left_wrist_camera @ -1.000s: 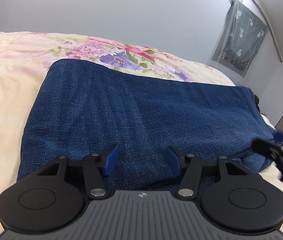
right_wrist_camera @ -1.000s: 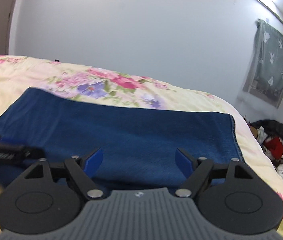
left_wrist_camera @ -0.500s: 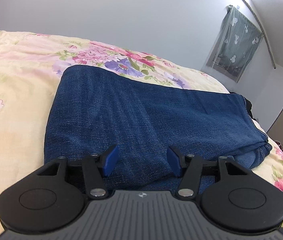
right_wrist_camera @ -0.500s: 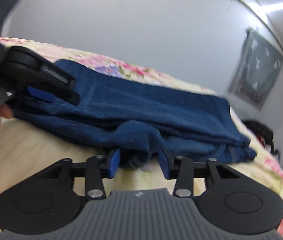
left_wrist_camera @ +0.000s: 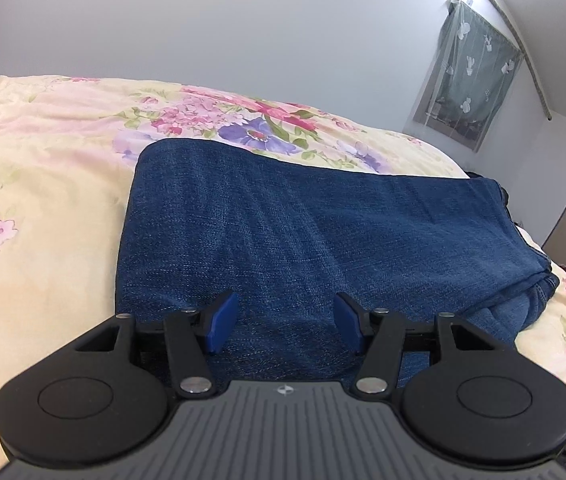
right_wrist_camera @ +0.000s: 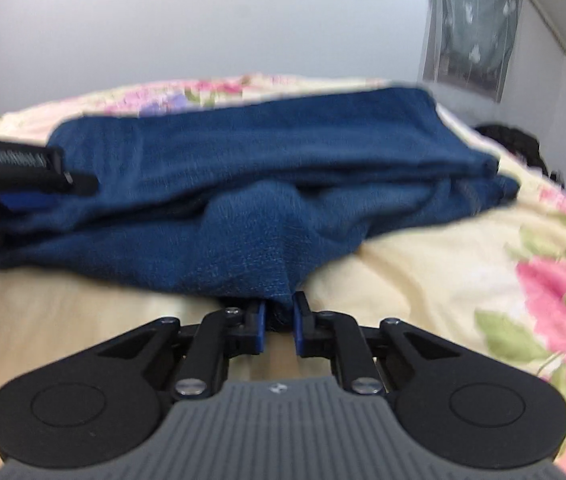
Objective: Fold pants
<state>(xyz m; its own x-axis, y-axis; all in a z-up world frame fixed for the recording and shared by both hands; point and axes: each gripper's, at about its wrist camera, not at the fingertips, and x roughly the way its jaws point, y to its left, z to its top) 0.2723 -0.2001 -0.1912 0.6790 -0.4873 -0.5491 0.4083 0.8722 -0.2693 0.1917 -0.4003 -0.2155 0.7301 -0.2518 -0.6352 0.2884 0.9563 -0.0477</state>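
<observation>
The pants [left_wrist_camera: 323, 236] lie on the bed [left_wrist_camera: 43, 184], across its flowered cover, already doubled over into a long stack of denim layers, so the first folds look done. The top layer is fairly flat in the left wrist view, but the near edge bulges and the layers at the right end sit uneven, so the stack is not yet tidy or compact. The right claw [right_wrist_camera: 277, 320] has just been closing and is now clamped on a lump of denim that sticks out from the lower layer at the near edge; the cloth is pinched between its blue pads. The left claw [left_wrist_camera: 286, 322] hovers over the near part of the stack with its jaws apart and nothing gripped between them; whether the pads touch the cloth I cannot tell. What is left, by my reading, is to pull or tuck that loose lump, perhaps fold the length over once more, and smooth the pile. The right wrist view is blurred, so finer detail there is uncertain.
</observation>
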